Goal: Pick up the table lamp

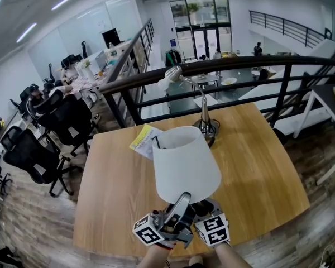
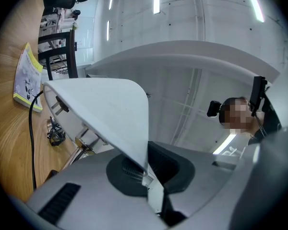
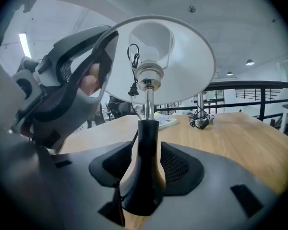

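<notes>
The table lamp stands near the front edge of the wooden table point(image 1: 111, 188); its white shade point(image 1: 184, 161) hides the stem from the head view. My left gripper point(image 1: 181, 201) reaches up from below and is shut on the shade's lower rim point(image 2: 134, 143), which runs down between its dark pads. The right gripper point(image 3: 144, 169) is open around the lamp's black base point(image 3: 143, 181), with a narrow gap on each side. A chrome stem point(image 3: 148, 102) rises from the base to the shade point(image 3: 182, 66). In the head view the right gripper's jaws are hidden under the shade.
A second, chrome gooseneck lamp point(image 1: 204, 116) with a coiled cable stands at the table's far middle. A yellow-and-white booklet point(image 1: 144, 139) lies left of it. A black railing point(image 1: 223, 66) runs behind the table. Black office chairs point(image 1: 44, 144) stand to the left.
</notes>
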Demonstrator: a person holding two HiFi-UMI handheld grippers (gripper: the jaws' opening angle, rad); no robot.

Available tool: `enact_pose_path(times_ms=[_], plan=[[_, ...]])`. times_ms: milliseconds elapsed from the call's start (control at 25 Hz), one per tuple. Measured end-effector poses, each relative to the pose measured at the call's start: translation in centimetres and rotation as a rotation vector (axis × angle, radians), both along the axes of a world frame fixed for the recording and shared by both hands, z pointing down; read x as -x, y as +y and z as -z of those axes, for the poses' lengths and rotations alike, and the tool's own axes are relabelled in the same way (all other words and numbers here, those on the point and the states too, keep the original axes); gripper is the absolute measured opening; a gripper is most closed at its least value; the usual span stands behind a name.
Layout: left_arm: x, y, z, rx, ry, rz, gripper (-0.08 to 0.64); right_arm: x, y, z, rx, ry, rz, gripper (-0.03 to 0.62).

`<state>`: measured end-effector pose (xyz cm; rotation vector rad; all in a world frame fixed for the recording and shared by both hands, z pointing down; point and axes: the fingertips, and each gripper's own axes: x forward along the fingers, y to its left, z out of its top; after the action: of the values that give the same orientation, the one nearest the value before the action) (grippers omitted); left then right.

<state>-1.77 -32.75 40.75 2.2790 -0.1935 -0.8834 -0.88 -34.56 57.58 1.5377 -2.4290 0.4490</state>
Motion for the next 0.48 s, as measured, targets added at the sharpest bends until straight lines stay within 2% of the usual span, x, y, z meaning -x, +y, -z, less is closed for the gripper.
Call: enact_pose_path(times_ms=[480], plan=[[0.4,-0.4,0.0,-0.001,0.013,-0.027,0.011,0.6,-1.0,-1.3,0.036,0.007,-0.028,0.170]])
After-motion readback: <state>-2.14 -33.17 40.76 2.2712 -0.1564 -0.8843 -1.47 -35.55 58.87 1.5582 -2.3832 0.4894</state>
